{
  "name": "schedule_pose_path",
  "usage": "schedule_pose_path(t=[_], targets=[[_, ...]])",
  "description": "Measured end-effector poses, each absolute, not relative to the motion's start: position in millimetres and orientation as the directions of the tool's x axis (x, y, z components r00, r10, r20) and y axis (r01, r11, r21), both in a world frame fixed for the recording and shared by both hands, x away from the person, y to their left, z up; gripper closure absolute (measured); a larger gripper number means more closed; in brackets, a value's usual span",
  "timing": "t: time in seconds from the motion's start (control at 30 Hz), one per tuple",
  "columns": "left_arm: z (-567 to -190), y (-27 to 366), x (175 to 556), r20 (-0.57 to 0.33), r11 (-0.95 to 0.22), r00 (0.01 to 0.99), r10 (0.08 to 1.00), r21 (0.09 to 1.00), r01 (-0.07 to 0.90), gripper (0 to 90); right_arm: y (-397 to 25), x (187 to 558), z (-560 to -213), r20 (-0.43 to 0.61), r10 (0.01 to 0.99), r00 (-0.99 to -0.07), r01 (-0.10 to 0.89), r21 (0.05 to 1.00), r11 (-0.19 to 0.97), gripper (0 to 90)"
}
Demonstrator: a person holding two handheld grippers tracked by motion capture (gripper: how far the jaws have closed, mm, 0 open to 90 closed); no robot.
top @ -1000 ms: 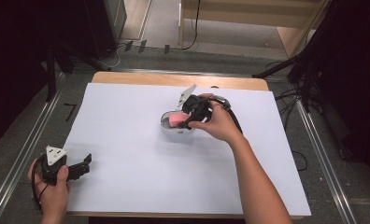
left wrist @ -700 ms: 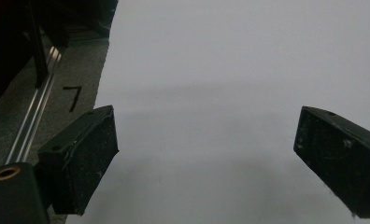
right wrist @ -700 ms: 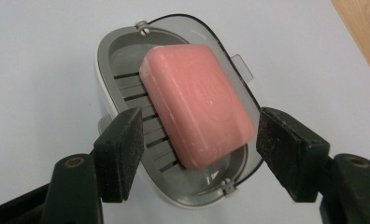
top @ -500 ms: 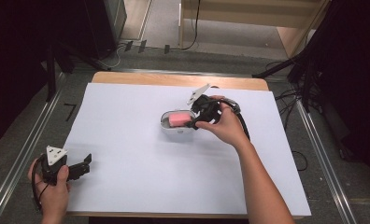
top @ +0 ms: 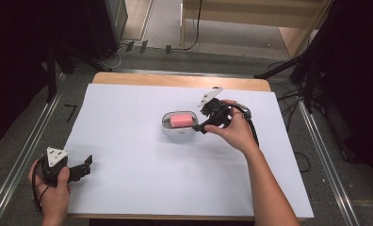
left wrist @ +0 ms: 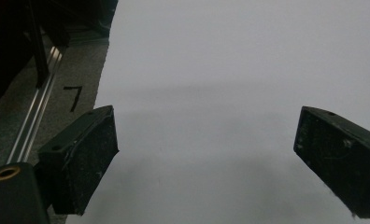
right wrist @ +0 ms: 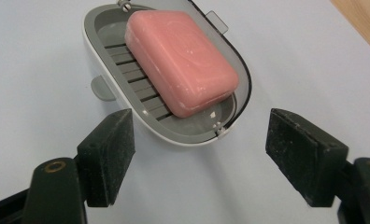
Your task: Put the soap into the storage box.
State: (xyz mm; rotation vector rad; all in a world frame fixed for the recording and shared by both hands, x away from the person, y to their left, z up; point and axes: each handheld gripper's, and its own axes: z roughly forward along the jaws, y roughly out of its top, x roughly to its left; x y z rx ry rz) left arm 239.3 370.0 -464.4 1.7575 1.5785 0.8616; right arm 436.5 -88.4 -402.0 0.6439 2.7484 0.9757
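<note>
A pink bar of soap [top: 180,120] [right wrist: 181,60] lies in a white soap dish [top: 167,131] [right wrist: 136,122] with a grey slotted insert, near the middle of the white sheet. My right gripper [top: 204,122] [right wrist: 199,156] is open just to the right of the dish, jaws wide apart and nothing between them. My left gripper [top: 84,165] [left wrist: 206,161] rests at the sheet's near left corner, open and empty over bare white surface.
The white sheet [top: 128,141] covers a wooden table [top: 175,80] whose far edge shows. Metal rails [top: 29,146] run along both sides. A cable [top: 253,127] trails from the right gripper. Dark stands and a wooden frame are beyond the table.
The right gripper has drawn back to the right, away from the soap dish, leaving the soap in the dish. The left gripper has stayed put.
</note>
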Motion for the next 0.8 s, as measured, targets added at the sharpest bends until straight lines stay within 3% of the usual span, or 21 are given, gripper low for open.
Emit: schedule_pose_path(t=[0.27, 0.8], targets=[[-464.3, 369.9, 239.2, 0.067, -0.097, 0.073, 0.995, 0.799, 0.594, 6.7, -98.8, 429.3, -404.6, 0.021, 0.478, -0.878, 0.378, 0.642, 0.667, 14.3], [-464.3, 369.7, 239.2, 0.068, -0.099, 0.073, 0.995, 0.799, 0.594, 6.7, -117.2, 411.5, -412.9, 0.063, 0.541, -0.839, 0.442, 0.659, 0.609, 13.9]])
